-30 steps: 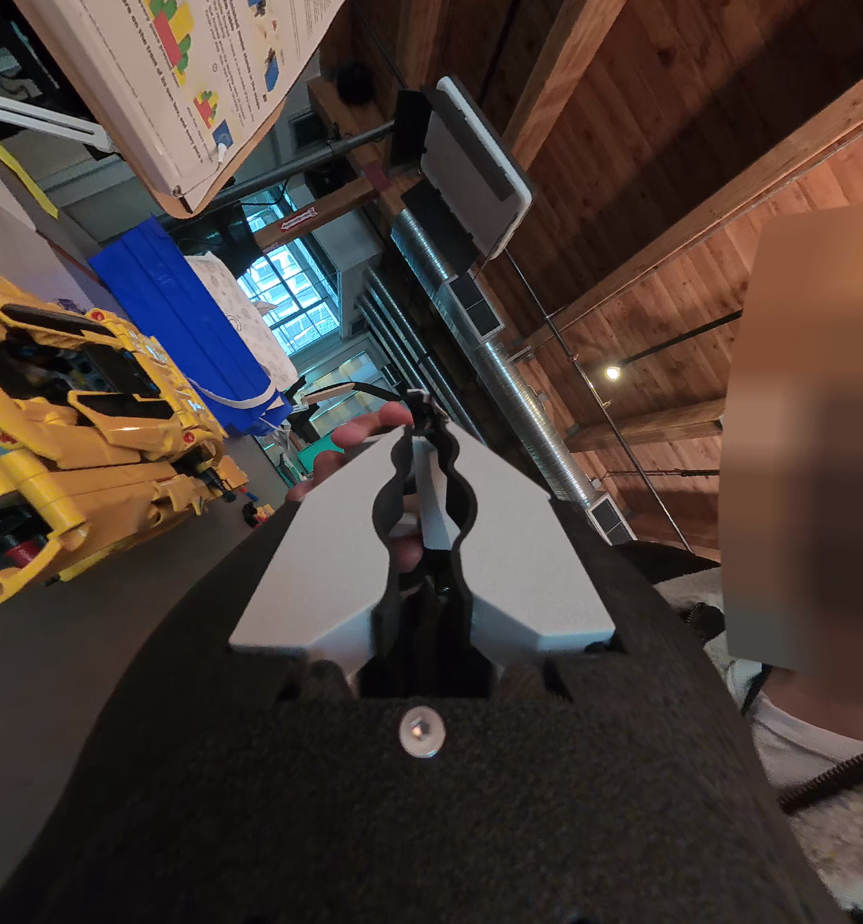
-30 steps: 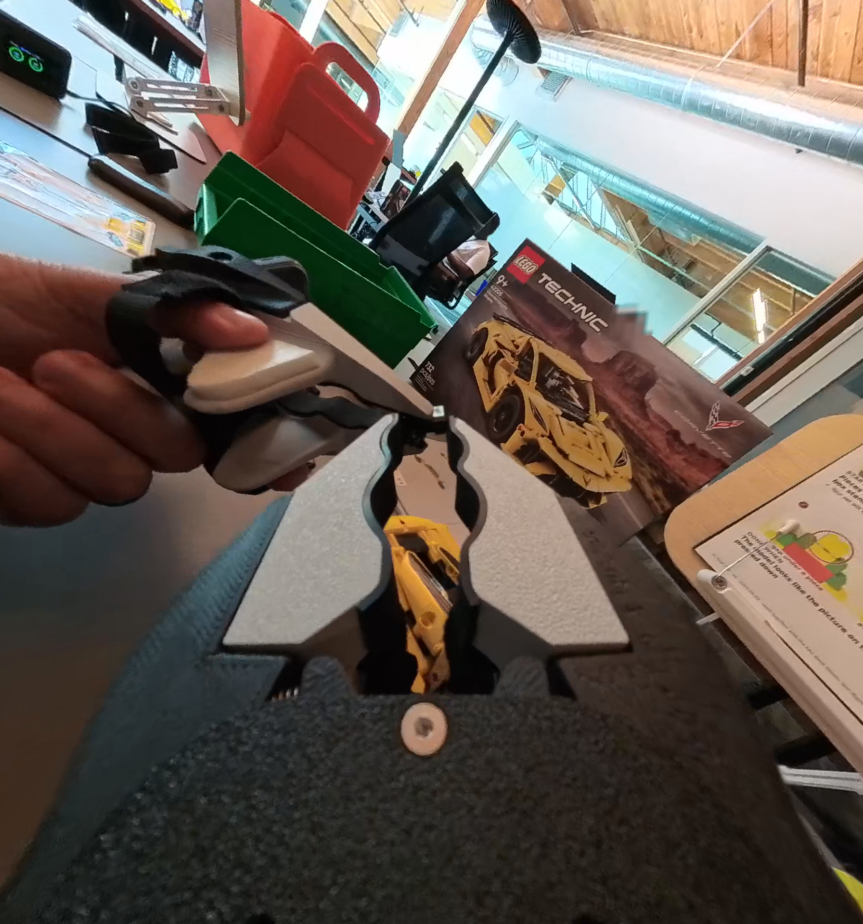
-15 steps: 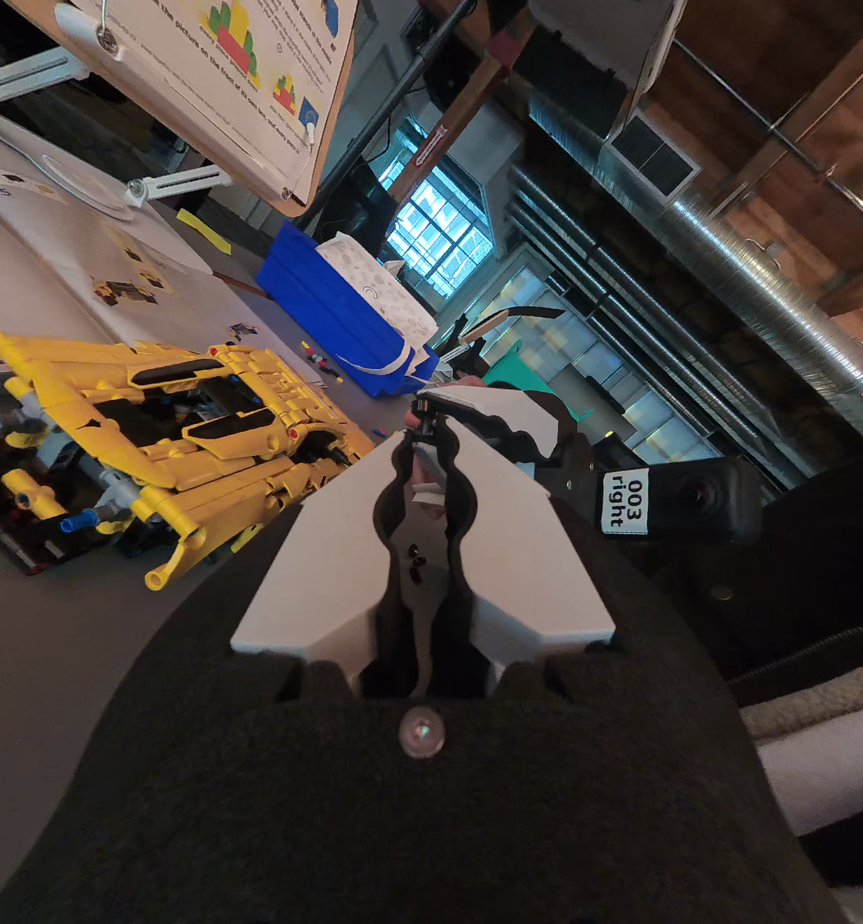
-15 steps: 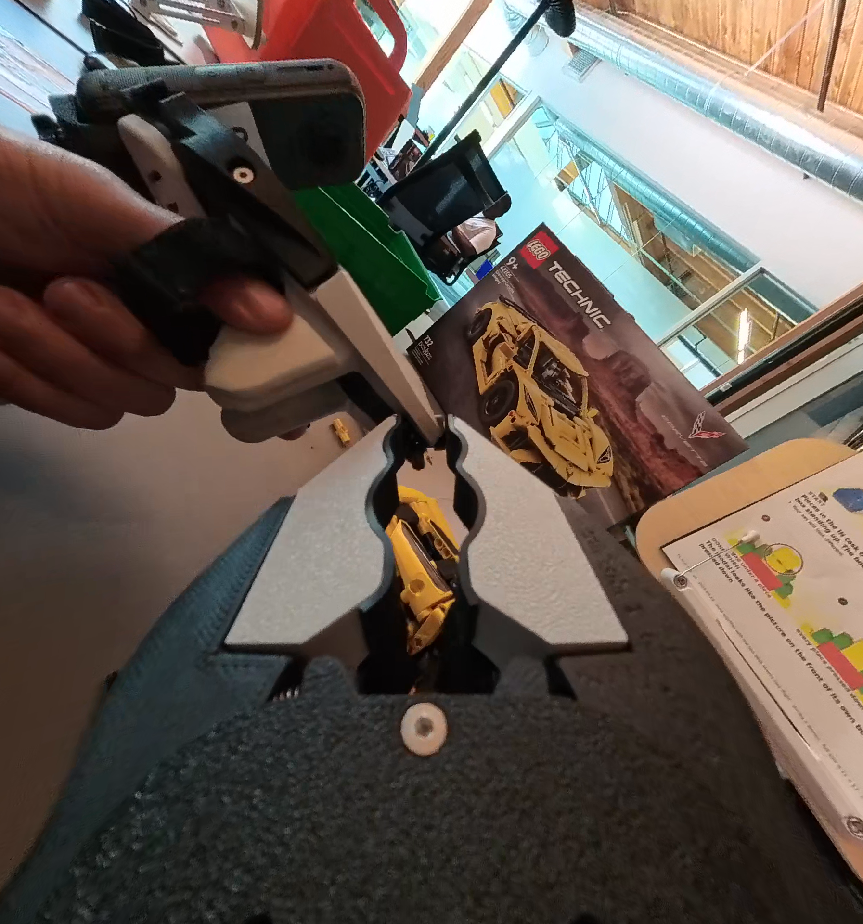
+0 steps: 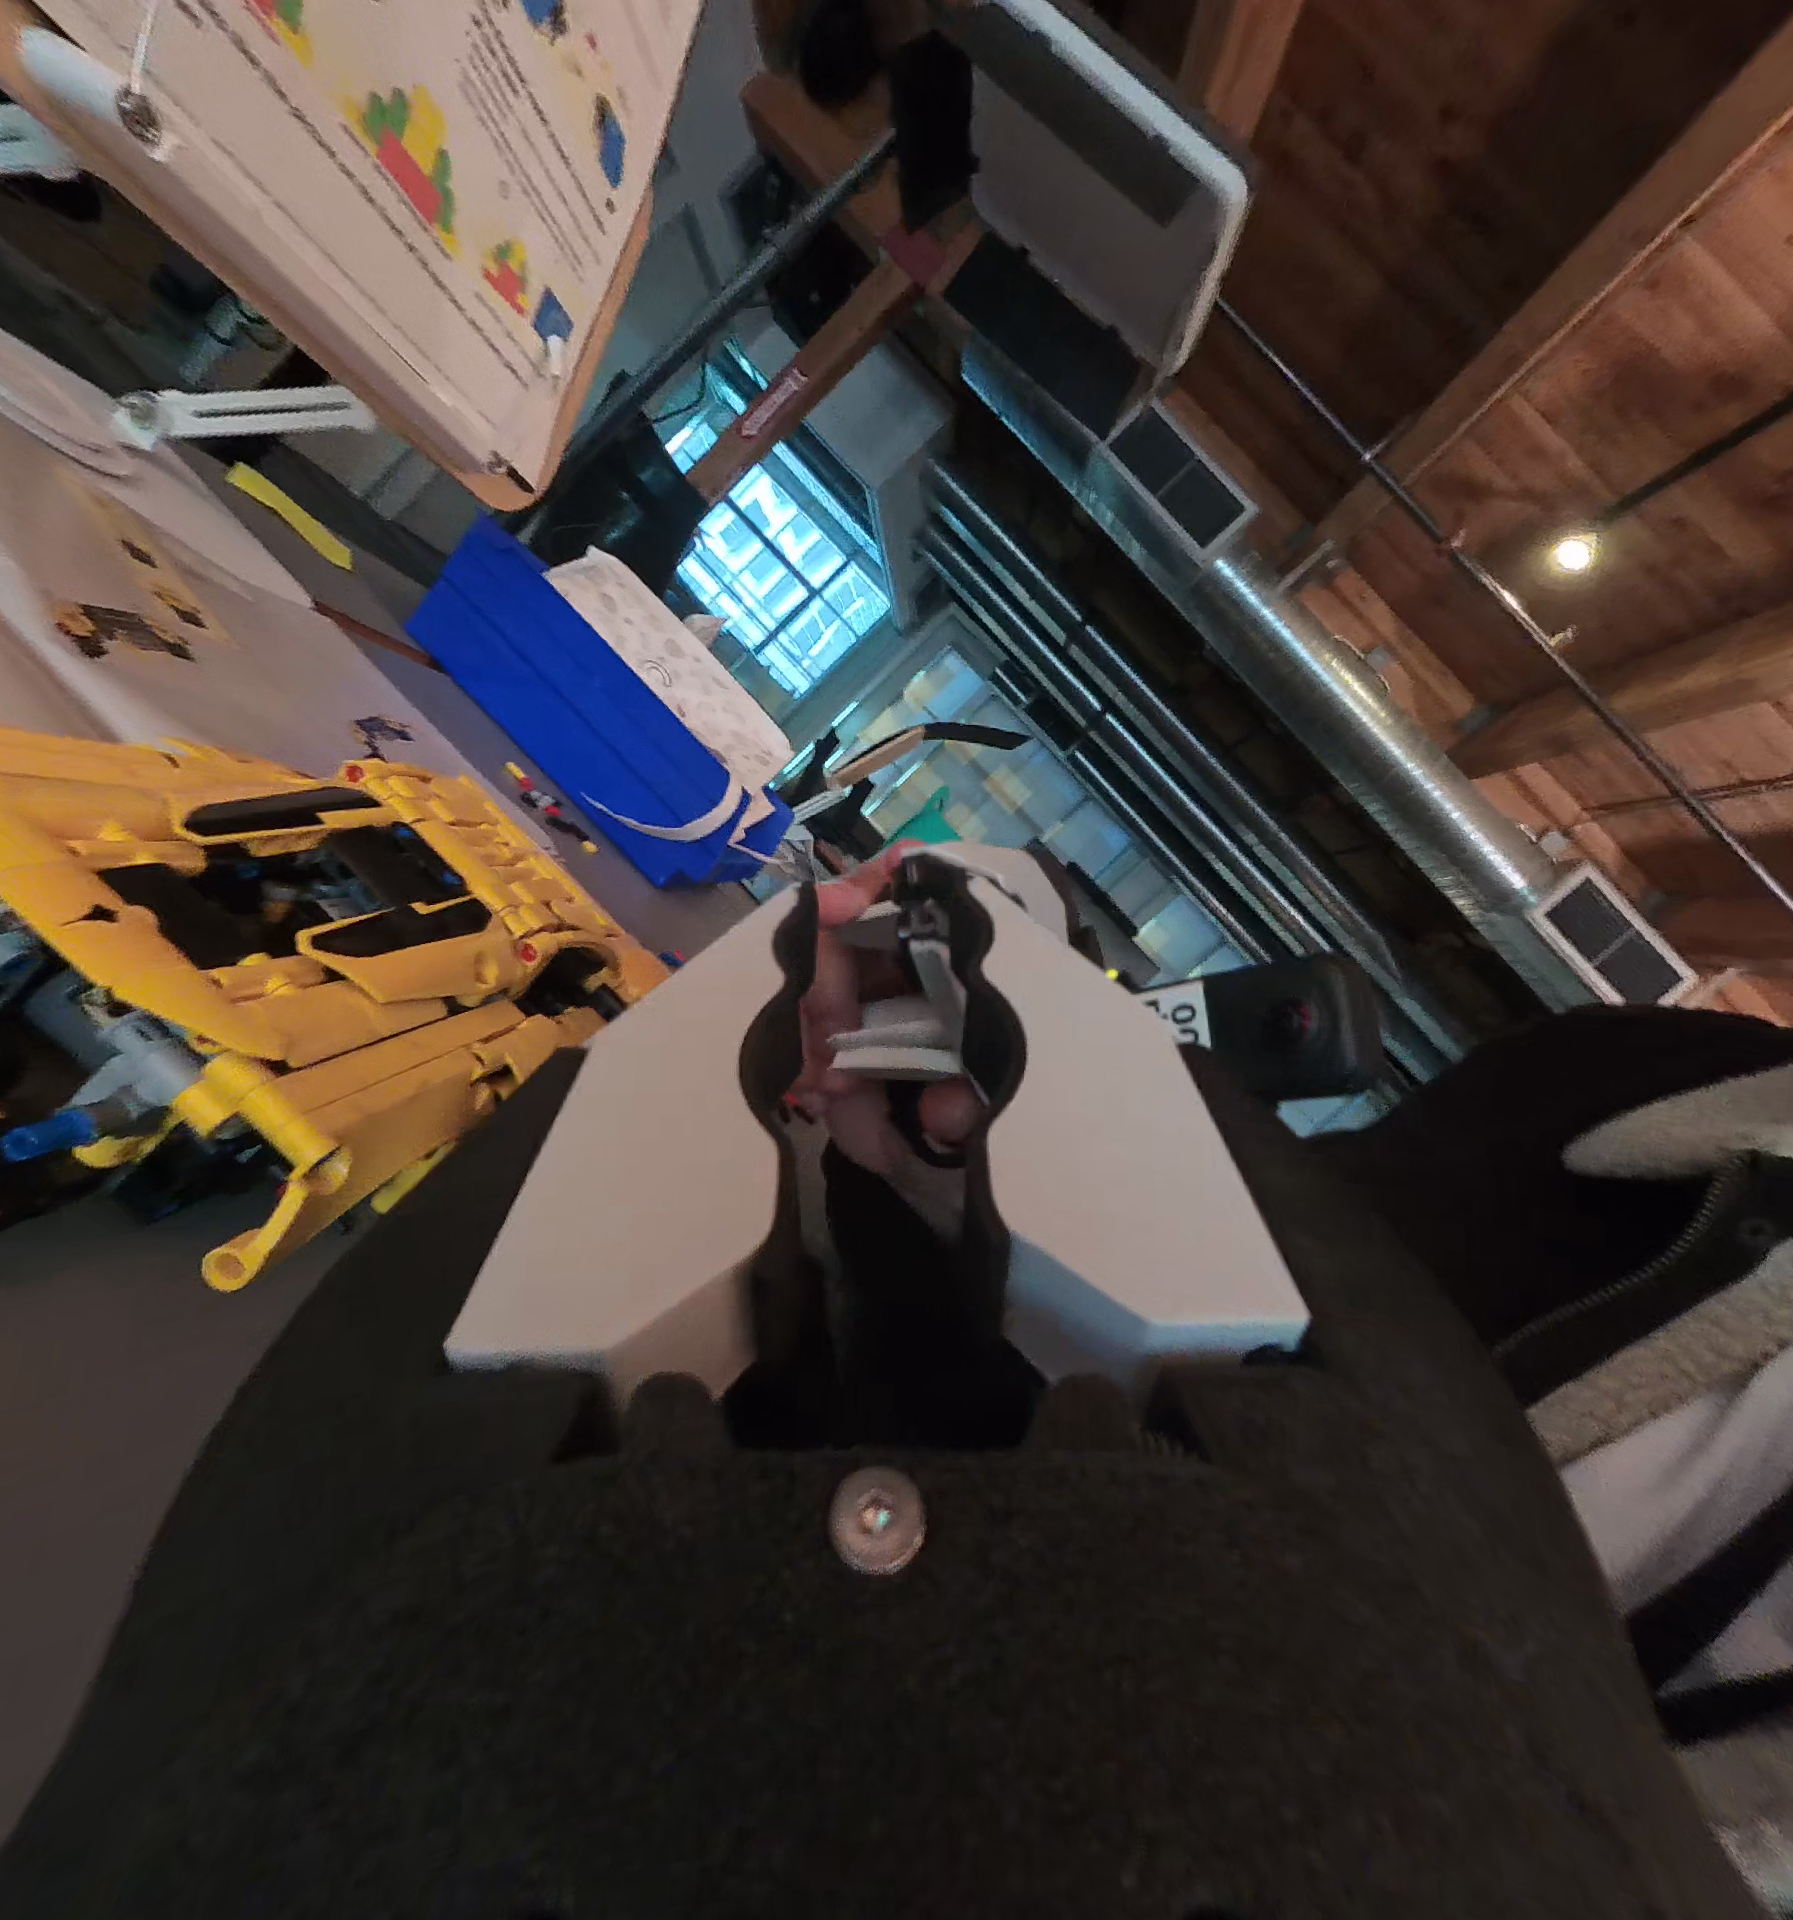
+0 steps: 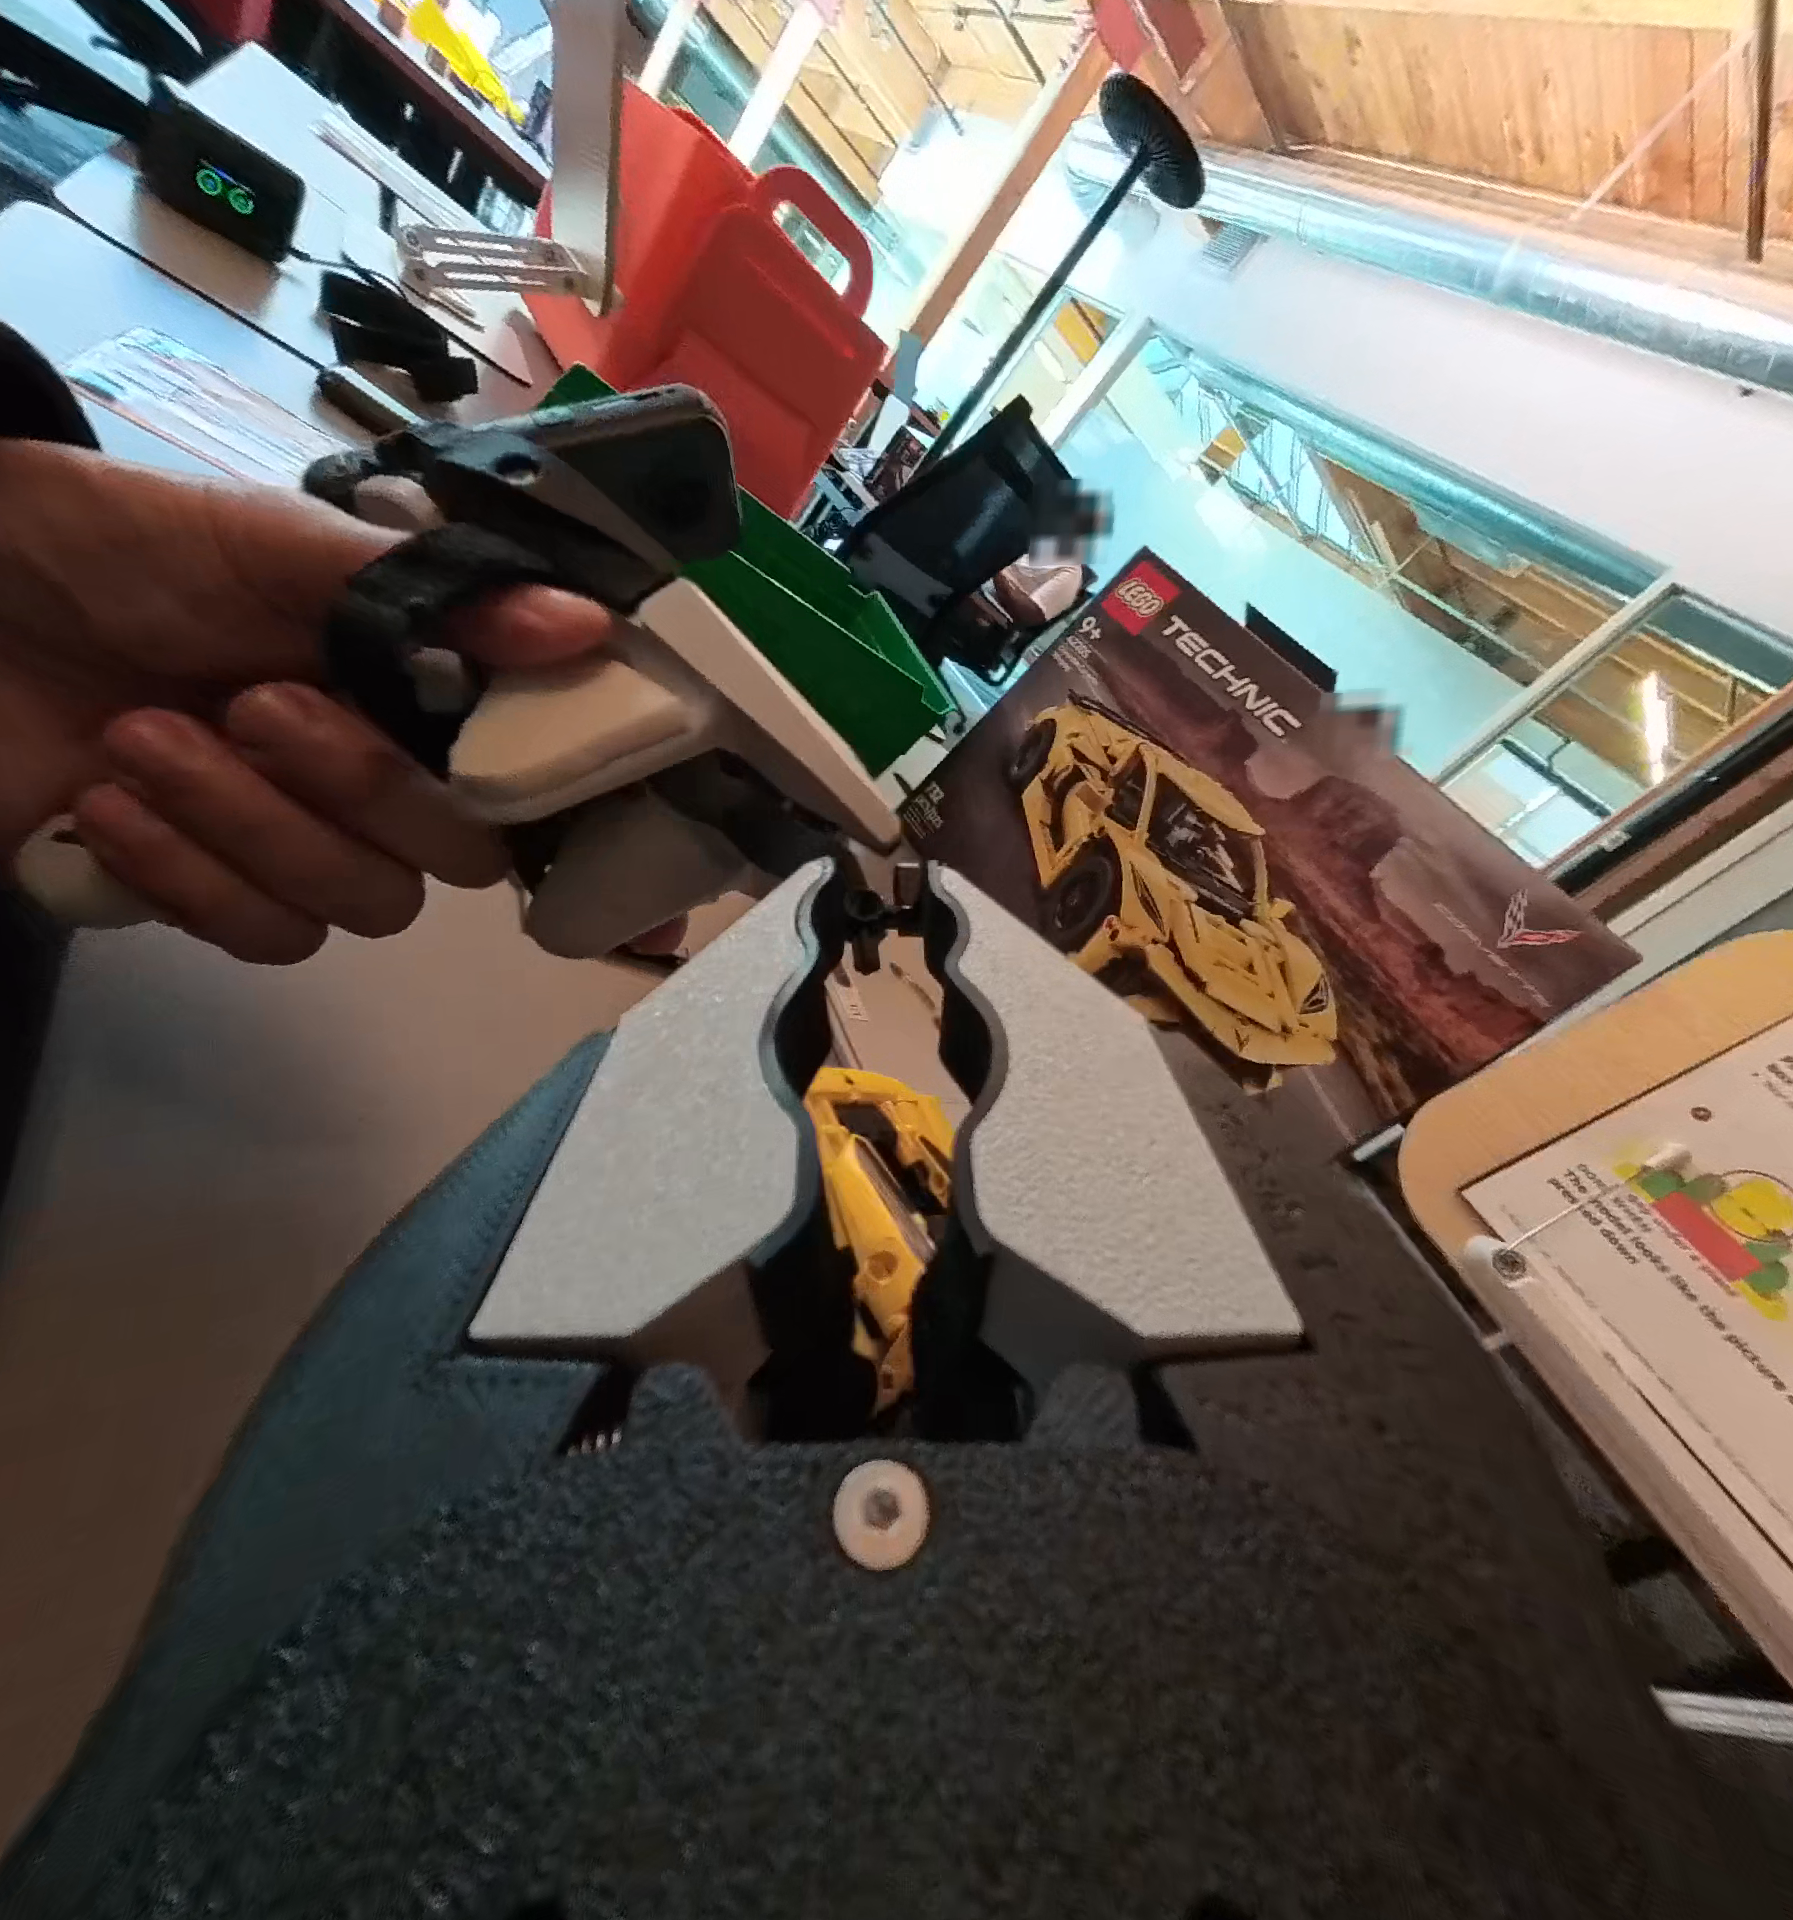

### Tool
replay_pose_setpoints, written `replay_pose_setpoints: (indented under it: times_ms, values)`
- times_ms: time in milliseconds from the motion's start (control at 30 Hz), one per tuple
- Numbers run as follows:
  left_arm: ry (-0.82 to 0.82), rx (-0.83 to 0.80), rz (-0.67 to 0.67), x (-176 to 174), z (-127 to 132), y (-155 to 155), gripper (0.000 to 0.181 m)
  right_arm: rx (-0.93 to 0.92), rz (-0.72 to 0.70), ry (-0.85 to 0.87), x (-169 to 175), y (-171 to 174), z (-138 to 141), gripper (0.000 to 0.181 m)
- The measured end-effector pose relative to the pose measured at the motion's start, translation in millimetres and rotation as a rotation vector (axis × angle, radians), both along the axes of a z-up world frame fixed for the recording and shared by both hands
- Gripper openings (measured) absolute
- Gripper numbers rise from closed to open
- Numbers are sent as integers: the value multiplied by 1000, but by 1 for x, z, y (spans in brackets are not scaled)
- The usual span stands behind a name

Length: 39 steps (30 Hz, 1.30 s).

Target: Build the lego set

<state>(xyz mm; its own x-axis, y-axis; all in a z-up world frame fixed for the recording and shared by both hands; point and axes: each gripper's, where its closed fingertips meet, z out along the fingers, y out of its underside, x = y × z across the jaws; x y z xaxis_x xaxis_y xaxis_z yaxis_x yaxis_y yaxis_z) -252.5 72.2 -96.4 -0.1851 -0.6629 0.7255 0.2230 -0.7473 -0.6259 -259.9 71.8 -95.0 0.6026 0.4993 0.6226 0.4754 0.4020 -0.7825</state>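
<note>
Grey table [image 5: 61, 1382], yellow lego car [image 5: 279, 966] left; wooden ceiling [image 5: 1598, 312] upper right. Right gripper [image 6: 876, 904] clamps small black piece [image 6: 864, 920]; left gripper [image 5: 897, 894] jaws nearly together, grip unclear.

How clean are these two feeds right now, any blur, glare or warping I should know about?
Left wrist view: strong fisheye bending, yellow car motion-smeared, ceiling dim apart from one lamp. Right wrist view: windows blown out, small black piece at the right gripper soft, set box sharper.
</note>
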Motion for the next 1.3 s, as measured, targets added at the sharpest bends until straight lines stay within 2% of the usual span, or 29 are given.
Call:
replay_pose_setpoints:
  times_ms: [67, 133, 333, 433, 533, 800, 900, 1033, 1167, 1300]
  values:
    - [28, 39, 0, 3, -1, -4, 21, -16, 21, -9, -2, -2, -2, 13]
    - [14, 50, -16, 2, 1, -7, 7, -41, 35, -4, -4, -3, -5, 14]
    - [5, 17, -15, 1, -2, -5, 6, -67, 61, -8, -4, -1, -8, 14]
    - [-16, -20, -4, -2, -2, 0, 6, -34, -26, -1, 2, 5, -5, 22]
    - [-16, -18, 4, -3, -2, 0, 6, -31, -26, -27, 0, 5, -7, 14]
    - [28, 24, 36, -7, -3, 7, 6, -21, -52, -32, 2, 8, -9, 16]
    - [68, 44, 23, -13, -5, 11, 6, -29, -33, -71, 0, 5, -15, 12]
    - [185, 117, -3, -18, -16, 10, 6, -151, -36, -146, 5, 6, -33, 20]
    - [245, 157, -40, -9, -25, 1, 6, -189, -51, -227, 0, 6, -48, 26]
    - [300, 219, -42, -2, -31, -6, 6, -187, -68, -240, 1, 6, -47, 18]
